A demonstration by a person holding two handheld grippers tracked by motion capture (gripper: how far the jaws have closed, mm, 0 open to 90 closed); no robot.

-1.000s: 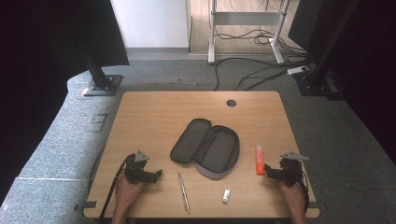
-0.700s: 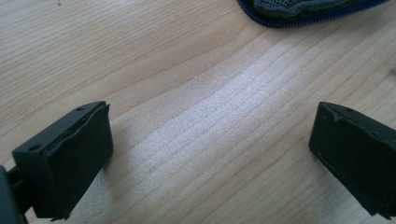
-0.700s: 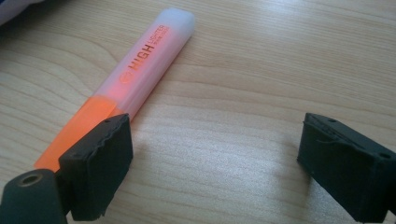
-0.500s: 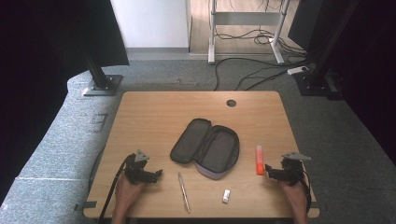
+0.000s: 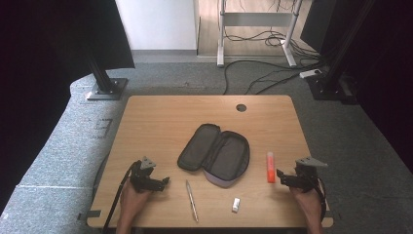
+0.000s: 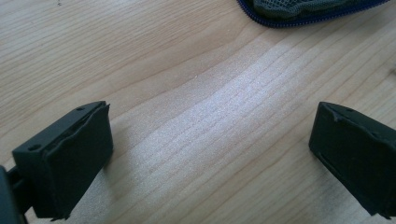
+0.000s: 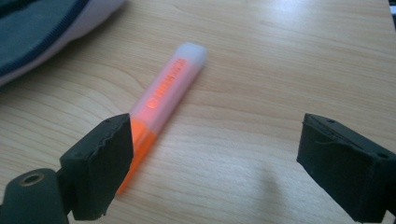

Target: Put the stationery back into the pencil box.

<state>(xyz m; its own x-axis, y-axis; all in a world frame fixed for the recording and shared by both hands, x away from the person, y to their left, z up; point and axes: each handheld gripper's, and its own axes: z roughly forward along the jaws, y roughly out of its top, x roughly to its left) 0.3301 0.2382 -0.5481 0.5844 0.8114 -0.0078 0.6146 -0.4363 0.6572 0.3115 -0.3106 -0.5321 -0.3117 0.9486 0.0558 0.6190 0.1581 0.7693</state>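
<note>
**Jaws wide beside the highlighter**

High view: orange highlighter flat on table, just left of right gripper; hand low at near edge. Right gripper view: jaws spread, empty, marker partly behind left jaw. Left gripper open over bare wood.

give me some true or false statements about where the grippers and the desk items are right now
1. The pencil case lies open on the table. True.
2. The right gripper is shut on the orange highlighter. False: its jaws stand wide open, and the highlighter lies on the wood by one jaw.
3. The pen lies inside the case. False: it lies on the table, in front of it.
4. The left gripper is open over bare wood. True.
5. A small white eraser lies near the front edge. True.
</note>
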